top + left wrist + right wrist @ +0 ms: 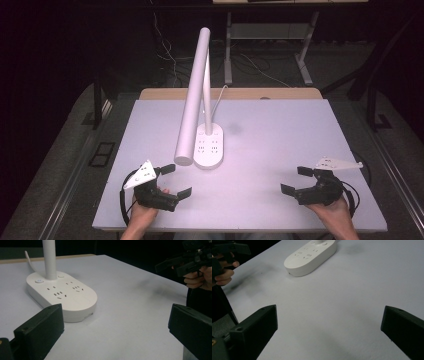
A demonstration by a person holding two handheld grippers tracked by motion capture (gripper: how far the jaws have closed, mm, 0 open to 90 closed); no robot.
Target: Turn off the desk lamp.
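A white desk lamp stands at the middle of the white table top (285,130). Its oval base (210,147) carries several sockets and two buttons. A thin post rises from the base, and the long tube head (192,107) slopes down toward the front. My left gripper (177,181) rests near the front left edge, open and holding nothing, just in front of the tube's tip. The left gripper view shows the base (62,296) close ahead on the left, between the wide jaws. My right gripper (295,180) is open and holding nothing at the front right. The base (310,255) lies farther off in the right gripper view.
The lamp's white cord (220,97) runs off the table's back edge, where a wooden strip (280,93) shows. Behind stand metal frame legs (305,60) and loose cables on the dark floor. A hand holds each gripper at the front edge.
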